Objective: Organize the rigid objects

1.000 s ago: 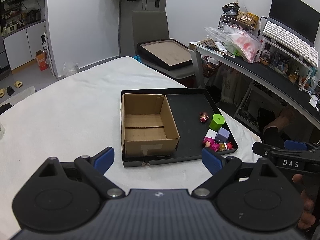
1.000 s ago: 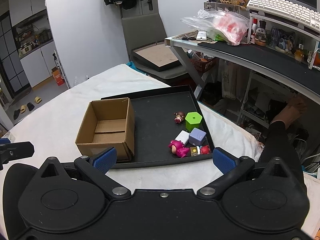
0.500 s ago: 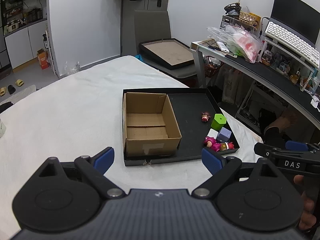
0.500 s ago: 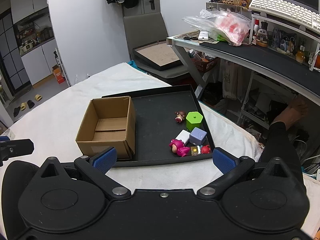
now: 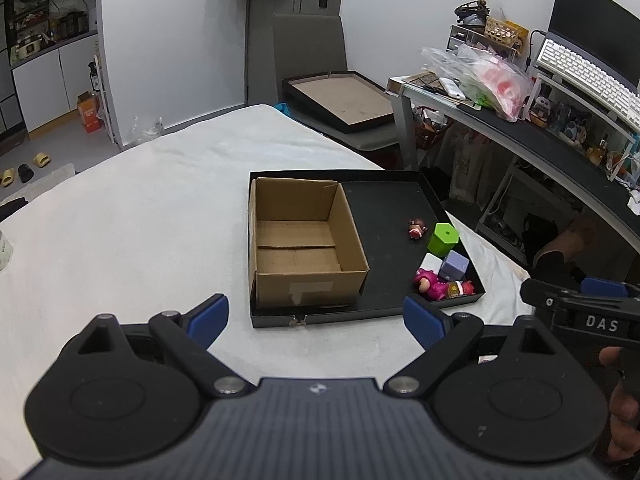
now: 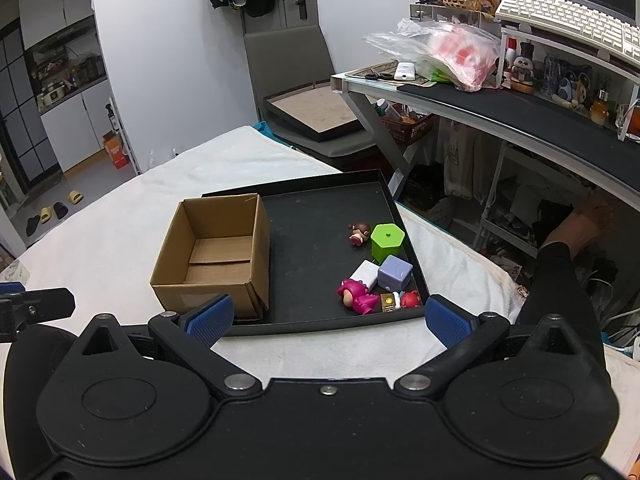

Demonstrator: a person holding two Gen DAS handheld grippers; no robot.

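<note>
A black tray [image 5: 384, 196] [image 6: 320, 216] lies on the white-covered table. An empty open cardboard box [image 5: 304, 248] [image 6: 216, 252] stands in its left half. At the tray's right side lie a green hexagonal block [image 5: 442, 239] [image 6: 387, 239], a purple cube [image 5: 454, 265] [image 6: 395, 272], a white block [image 6: 365, 273], a pink figure [image 5: 430, 285] [image 6: 356, 296], a small doll [image 5: 417, 228] [image 6: 358, 233] and small red and gold pieces [image 6: 400, 301]. My left gripper [image 5: 316, 318] is open before the tray's near edge. My right gripper [image 6: 328, 318] is open too, nothing between its fingers.
A desk [image 6: 500, 108] with plastic bags, a keyboard and small items runs along the right. Behind the table stands a grey chair [image 5: 320, 52] carrying a second tray [image 5: 344, 98]. A person's arm [image 6: 560, 264] reaches under the desk at the right.
Both grippers have drifted slightly, so the tray sits a little further off in the left wrist view. Nothing on the tray has moved, and both grippers stay open.
</note>
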